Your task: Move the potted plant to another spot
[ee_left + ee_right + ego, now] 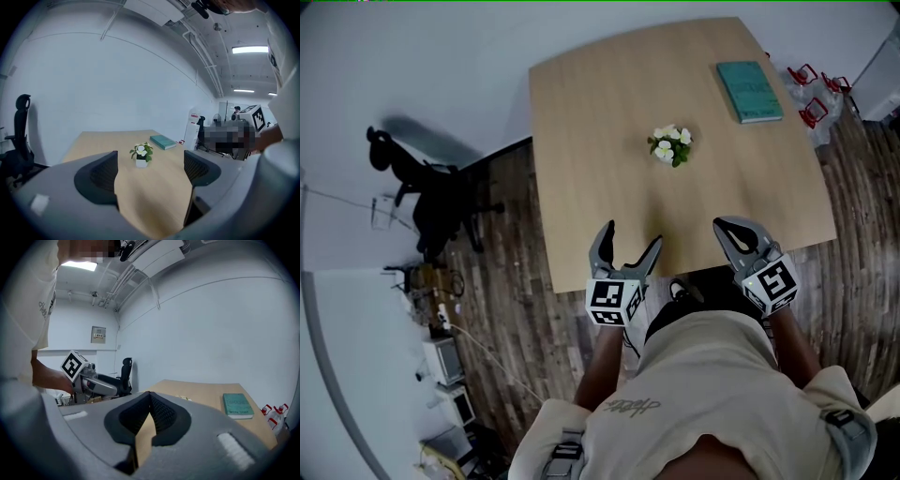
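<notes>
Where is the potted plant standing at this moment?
In the head view the plant stands near the middle of the table, ahead of the left gripper; the book lies farther off to its right.

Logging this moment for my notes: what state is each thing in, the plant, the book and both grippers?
potted plant: upright on the table, untouched.
book: closed, lying flat near the table's far corner.
left gripper: open, empty, over the table's near edge.
right gripper: shut, empty.
</notes>
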`<state>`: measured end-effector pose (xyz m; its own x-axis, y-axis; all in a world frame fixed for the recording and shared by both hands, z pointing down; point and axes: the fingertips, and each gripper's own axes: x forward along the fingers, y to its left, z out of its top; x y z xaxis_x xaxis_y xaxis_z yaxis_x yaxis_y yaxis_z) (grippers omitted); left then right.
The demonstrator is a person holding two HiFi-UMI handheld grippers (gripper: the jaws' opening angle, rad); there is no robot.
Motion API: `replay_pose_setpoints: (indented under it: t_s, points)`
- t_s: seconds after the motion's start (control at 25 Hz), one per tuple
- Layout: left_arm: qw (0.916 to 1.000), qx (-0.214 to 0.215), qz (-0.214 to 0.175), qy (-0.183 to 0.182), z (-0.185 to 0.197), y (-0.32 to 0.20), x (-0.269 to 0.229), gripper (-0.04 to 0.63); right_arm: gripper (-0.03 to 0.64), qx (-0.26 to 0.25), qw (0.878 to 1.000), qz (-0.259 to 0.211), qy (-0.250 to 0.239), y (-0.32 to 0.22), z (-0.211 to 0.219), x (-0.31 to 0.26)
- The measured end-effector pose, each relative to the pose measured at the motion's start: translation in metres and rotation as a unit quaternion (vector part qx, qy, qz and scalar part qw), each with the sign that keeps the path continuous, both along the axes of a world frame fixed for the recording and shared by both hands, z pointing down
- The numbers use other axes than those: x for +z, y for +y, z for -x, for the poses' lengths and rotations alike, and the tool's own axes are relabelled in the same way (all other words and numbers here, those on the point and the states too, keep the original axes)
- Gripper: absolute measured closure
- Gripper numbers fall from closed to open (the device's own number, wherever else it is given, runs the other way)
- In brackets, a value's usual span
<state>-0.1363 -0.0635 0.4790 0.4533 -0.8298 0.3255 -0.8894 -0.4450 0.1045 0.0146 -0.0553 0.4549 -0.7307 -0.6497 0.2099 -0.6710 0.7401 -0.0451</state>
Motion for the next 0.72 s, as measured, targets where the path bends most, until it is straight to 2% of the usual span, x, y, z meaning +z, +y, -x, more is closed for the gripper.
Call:
replay_pose_setpoints:
  t_s: [0.24, 0.4, 0.52, 0.64, 0.72]
  points:
    - [0.9994, -0.001, 0.021, -0.026, -0.020, -0.040, 0.005, 0.141, 0.614, 0.003, 1.000, 0.024, -0.015, -0.047, -0.024, 0.015]
    - [0.9990, -0.008, 0.032, -0.030, -0.031, -0.077, 0.011, 0.141, 0.614, -0.004, 1.000, 0.017, -0.019, -0.091, -0.031, 0.018]
    - [0.9976, -0.009, 0.034, -0.059, -0.040, -0.103, 0.020, 0.141, 0.614, -0.009, 0.999, 0.015, -0.033, -0.116, -0.033, 0.018]
    - [0.9939, 0.006, 0.059, -0.094, -0.055, -0.121, 0.041, 0.126, 0.614, -0.014, 0.999, 0.023, -0.039, -0.134, -0.038, 0.025]
    - [0.9925, 0.010, 0.076, -0.095, -0.064, -0.132, 0.054, 0.120, 0.613, -0.019, 0.999, 0.031, -0.037, -0.143, -0.043, 0.033]
